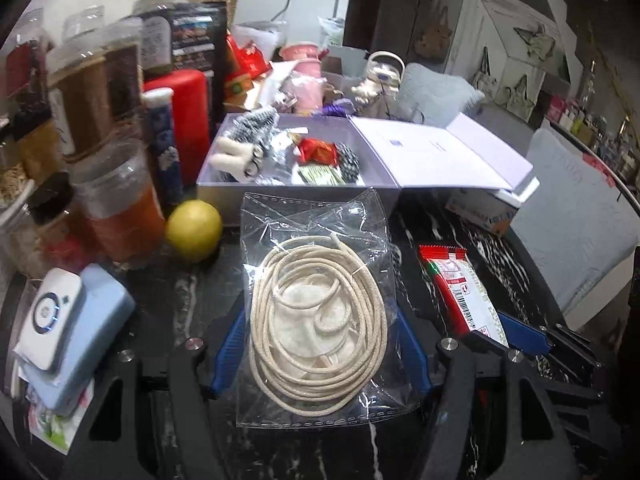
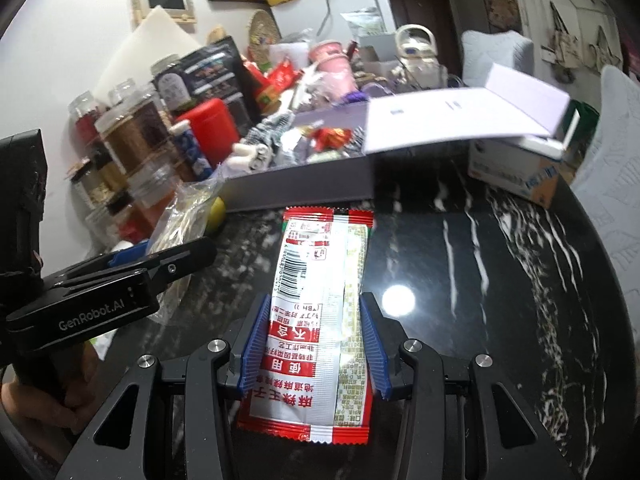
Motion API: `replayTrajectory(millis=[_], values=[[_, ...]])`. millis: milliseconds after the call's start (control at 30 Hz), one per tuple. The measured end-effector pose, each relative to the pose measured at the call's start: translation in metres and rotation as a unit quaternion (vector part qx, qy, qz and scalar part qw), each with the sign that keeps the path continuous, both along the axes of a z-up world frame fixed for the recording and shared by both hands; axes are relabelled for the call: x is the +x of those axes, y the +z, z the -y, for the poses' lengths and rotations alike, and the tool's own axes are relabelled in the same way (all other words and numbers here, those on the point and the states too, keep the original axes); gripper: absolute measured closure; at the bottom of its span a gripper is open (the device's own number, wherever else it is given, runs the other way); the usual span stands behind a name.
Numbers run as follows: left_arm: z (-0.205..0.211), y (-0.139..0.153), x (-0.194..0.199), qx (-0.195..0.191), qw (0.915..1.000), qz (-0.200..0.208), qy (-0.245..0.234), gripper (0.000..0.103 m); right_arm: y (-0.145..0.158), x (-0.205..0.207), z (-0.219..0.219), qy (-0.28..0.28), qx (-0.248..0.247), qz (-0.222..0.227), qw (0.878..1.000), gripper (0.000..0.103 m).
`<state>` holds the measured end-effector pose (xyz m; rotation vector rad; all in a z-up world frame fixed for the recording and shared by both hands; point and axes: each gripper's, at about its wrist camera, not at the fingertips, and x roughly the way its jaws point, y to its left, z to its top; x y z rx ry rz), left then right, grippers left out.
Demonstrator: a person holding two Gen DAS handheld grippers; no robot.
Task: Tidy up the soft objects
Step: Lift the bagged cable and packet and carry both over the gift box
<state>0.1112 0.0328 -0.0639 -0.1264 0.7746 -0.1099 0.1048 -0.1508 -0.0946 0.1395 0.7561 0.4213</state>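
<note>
Left hand-held gripper [image 1: 320,356]: pinching clear plastic bag of coiled cream cord [image 1: 316,320]. Right hand-held gripper [image 2: 316,344]: pinching red-and-silver foil snack packet [image 2: 316,320]. Open lavender box [image 1: 224,160] behind, on black marble surface [image 2: 500,280].

The jars [image 1: 100,92] on the left look blurry, the rope bag [image 1: 320,312] hides most of the blue fingers [image 1: 228,352], and the chair [image 2: 616,184] gets cut off

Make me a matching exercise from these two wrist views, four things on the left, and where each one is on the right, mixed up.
Things:
1. coiled cord bag
2. red snack packet
3. yellow ball
4. plush toy

Places:
A. inside the open lavender box
B. between the right gripper fingers
C. on the table beside the jars
D. between the left gripper fingers

Pairs: 1-D, 2-B, 3-C, 4-A
</note>
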Motion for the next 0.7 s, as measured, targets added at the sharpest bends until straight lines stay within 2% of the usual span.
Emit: replayTrajectory(millis=[200, 433, 700], values=[[-0.019, 0.029, -0.007, -0.012, 0.9994, 0.031, 0.009, 0.037, 0.029, -0.004, -0.013, 0.014, 0.009, 0.029, 0.999, 0.059], [-0.030, 0.069, -0.014, -0.008, 0.9957, 0.090, 0.019, 0.037, 0.070, -0.006, -0.023, 0.032, 0.010, 0.081, 0.996, 0.059], [-0.031, 0.103, 0.002, 0.005, 0.9889, 0.148, 0.016, 0.037, 0.116, 0.007, -0.027, 0.041, -0.004, 0.145, 0.989, 0.059]])
